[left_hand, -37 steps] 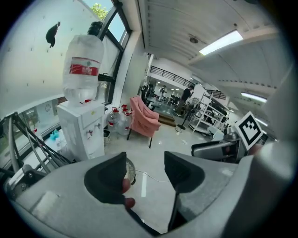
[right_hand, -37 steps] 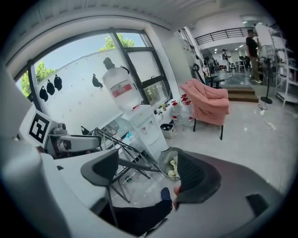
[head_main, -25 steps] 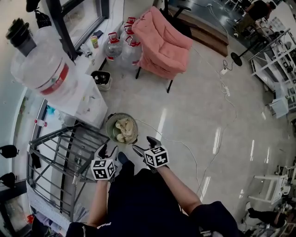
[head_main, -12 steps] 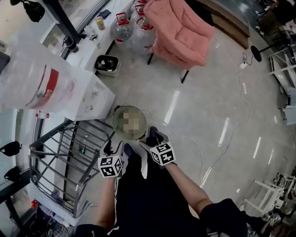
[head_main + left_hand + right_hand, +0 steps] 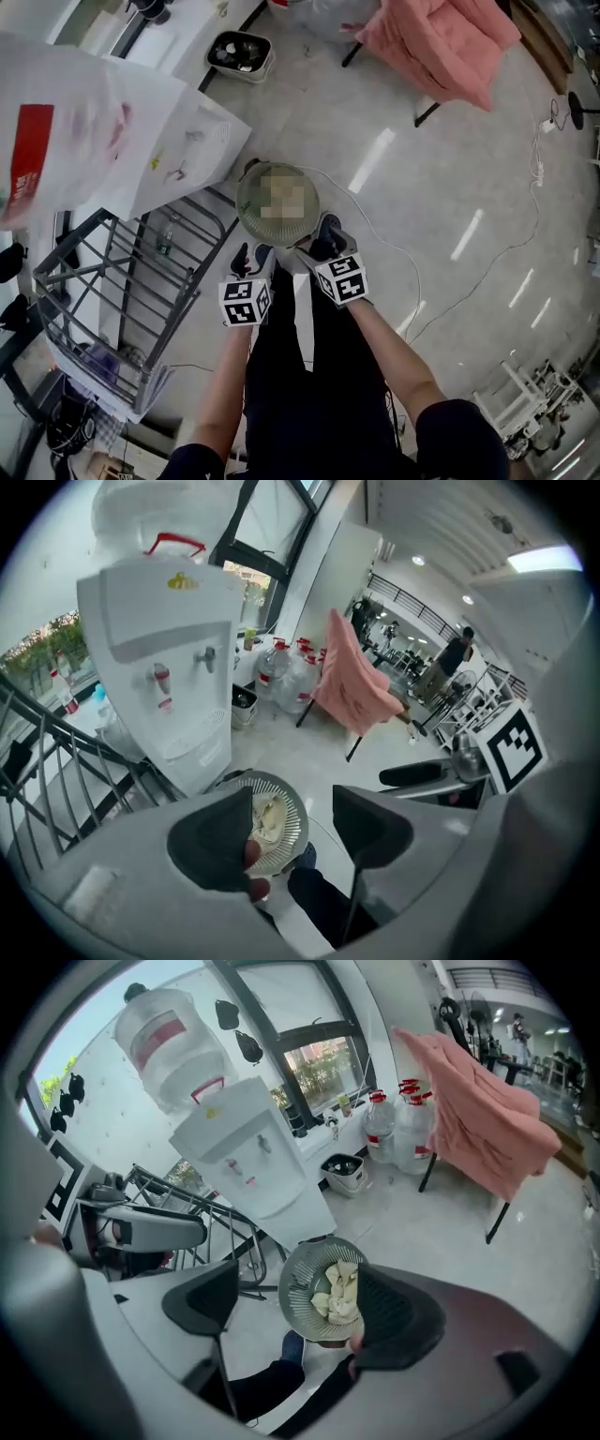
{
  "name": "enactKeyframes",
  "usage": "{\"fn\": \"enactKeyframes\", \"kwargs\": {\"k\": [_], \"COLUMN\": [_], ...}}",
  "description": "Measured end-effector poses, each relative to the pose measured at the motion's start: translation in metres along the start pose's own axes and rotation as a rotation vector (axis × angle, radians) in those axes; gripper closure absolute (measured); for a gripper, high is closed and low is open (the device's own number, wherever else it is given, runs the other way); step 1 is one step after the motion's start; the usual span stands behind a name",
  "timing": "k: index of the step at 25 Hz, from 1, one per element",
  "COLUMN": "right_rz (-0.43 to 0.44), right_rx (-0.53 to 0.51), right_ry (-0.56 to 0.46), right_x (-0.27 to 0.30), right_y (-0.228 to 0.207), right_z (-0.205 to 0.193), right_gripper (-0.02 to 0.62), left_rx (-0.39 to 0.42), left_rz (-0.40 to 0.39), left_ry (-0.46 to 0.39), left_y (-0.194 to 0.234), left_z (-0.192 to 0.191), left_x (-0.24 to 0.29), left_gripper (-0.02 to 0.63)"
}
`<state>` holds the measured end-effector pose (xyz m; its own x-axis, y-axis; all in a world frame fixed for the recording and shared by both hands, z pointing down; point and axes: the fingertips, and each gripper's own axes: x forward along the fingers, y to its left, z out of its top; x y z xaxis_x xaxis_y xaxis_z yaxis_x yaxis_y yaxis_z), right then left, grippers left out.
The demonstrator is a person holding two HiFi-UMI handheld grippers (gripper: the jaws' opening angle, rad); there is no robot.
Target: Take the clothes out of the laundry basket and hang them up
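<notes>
Head view: left gripper (image 5: 248,269) and right gripper (image 5: 317,255) both wide open, holding nothing; basket (image 5: 246,212) of clothes (image 5: 336,1299) sits on the floor just ahead of and below the jaws, so a shallow grab likely pinches the rim and tips it.

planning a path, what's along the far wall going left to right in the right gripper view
white water dispenser with clear bottle on top -> small white square container on the floor -> clear water jugs with red caps -> chair draped in pink fabric
</notes>
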<state>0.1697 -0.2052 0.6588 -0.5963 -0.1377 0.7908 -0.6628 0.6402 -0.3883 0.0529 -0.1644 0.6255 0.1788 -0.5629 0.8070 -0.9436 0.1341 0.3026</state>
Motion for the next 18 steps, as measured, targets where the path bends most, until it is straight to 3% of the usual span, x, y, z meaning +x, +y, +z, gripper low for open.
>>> {"fn": "enactKeyframes", "kwargs": {"k": [5, 9, 18], "right_rz": [-0.003, 0.015, -0.054], "right_rx": [0.014, 0.027, 0.216], "right_ry": [0.059, 0.126, 0.151], "right_x": [0.103, 0.171, 0.307], "right_y": [-0.045, -0.061, -0.099], "right_z": [-0.044, -0.088, -0.132], "right_gripper": [0.203, 0.204, 0.233], "left_rx": [-0.026, -0.023, -0.052], "left_rz": [0.009, 0.035, 0.057], "left_ry": [0.049, 0.142, 0.255], "left_y": [0.044, 0.071, 0.125], "left_z": [-0.037, -0.094, -0.181], "left_x": [0.094, 0.146, 0.222], "left_gripper": [0.345, 0.345, 0.345]}}
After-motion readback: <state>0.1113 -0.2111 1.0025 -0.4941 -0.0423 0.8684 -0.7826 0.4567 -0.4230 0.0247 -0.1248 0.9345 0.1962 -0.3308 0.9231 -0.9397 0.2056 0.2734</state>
